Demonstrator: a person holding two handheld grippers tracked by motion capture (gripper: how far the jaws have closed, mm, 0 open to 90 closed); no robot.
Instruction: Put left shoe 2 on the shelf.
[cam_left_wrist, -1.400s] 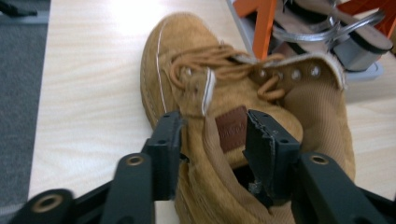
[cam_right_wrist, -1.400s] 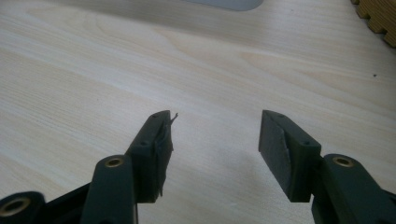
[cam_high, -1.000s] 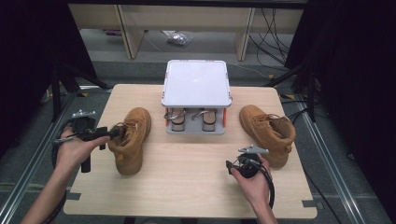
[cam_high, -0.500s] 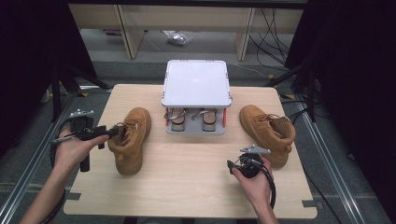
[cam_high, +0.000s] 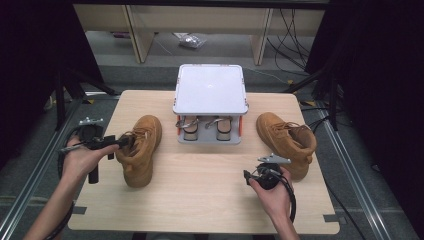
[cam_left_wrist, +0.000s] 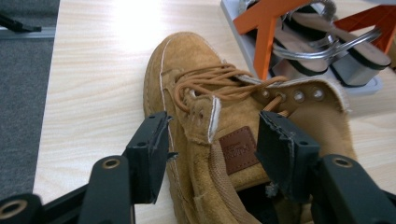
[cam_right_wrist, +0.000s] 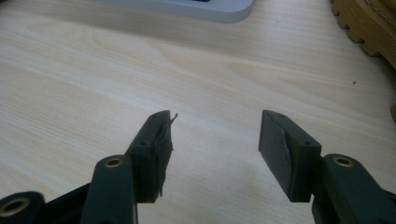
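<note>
Left gripper view has the left tool (cam_left_wrist: 212, 140) spread wide around the collar and tongue of the tan boot (cam_left_wrist: 205, 107), pads not pressing. That boot lies at the desk's (cam_high: 200, 185) left side. The right tool (cam_right_wrist: 215, 140), also spread and empty, hovers over bare desk near the right boot (cam_high: 287, 142).

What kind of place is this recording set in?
Probably a lab or workshop recording station: a wooden table on a metal frame, loose cables on the grey floor behind, dark curtains at the sides.
</note>
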